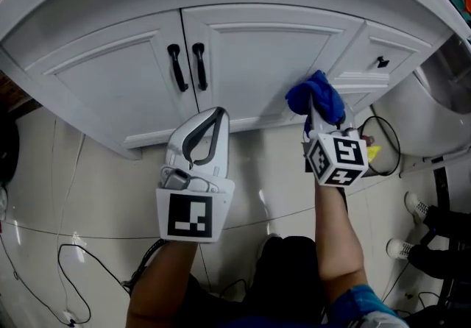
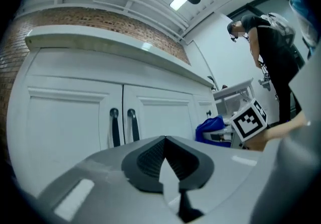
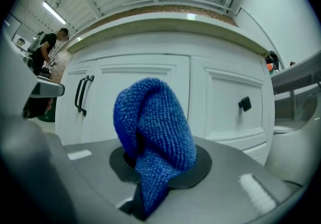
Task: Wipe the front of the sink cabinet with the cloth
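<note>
My right gripper (image 1: 316, 117) clamps its jaws on the bunched blue cloth (image 1: 316, 95), which points at the sink cabinet (image 1: 250, 62) front at 1 o'clock for wiping. My left gripper (image 1: 211, 119), jaws closed and empty, hangs clear at 7 o'clock.

The sink cabinet (image 1: 243, 62) is standing on the floor (image 1: 96, 194), its two door handles (image 1: 176, 68) sitting side by side at the middle seam and a knob (image 1: 382, 62) sitting on the panel further right. The left tongs (image 1: 215, 115) are hanging before and below the handles; the right tongs (image 1: 313, 117), to their right, are carrying the cloth (image 1: 318, 95) just before the cabinet front, between handles and knob.
</note>
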Demonstrator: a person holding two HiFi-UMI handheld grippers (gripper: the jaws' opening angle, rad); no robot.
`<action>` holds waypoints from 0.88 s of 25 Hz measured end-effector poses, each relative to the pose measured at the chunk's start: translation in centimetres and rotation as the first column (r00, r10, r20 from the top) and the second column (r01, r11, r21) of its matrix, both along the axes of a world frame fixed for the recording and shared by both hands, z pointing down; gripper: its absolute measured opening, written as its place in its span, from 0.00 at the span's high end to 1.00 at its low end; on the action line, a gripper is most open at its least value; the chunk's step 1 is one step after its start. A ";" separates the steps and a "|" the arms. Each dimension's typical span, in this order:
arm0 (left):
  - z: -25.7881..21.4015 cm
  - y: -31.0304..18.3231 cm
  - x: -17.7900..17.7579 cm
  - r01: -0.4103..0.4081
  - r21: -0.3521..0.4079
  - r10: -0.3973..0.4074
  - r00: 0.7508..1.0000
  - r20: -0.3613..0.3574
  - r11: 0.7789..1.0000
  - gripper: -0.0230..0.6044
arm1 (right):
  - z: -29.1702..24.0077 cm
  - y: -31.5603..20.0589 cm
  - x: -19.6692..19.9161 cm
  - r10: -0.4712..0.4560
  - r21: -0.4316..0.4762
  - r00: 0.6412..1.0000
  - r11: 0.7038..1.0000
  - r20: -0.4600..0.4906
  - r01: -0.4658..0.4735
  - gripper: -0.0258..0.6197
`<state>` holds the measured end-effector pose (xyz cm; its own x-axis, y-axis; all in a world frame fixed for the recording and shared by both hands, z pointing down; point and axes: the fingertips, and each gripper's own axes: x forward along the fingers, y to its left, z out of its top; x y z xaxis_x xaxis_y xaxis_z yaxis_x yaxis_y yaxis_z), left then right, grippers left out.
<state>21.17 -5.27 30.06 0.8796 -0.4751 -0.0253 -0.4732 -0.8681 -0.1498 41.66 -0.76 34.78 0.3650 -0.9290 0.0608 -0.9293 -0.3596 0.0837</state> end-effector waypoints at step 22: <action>16.5 -1.6 -1.6 0.061 -0.281 -0.001 0.978 0.207 0.958 0.96 | 25.4 -0.4 2.3 0.099 -0.480 0.983 0.877 0.154 -0.013 0.86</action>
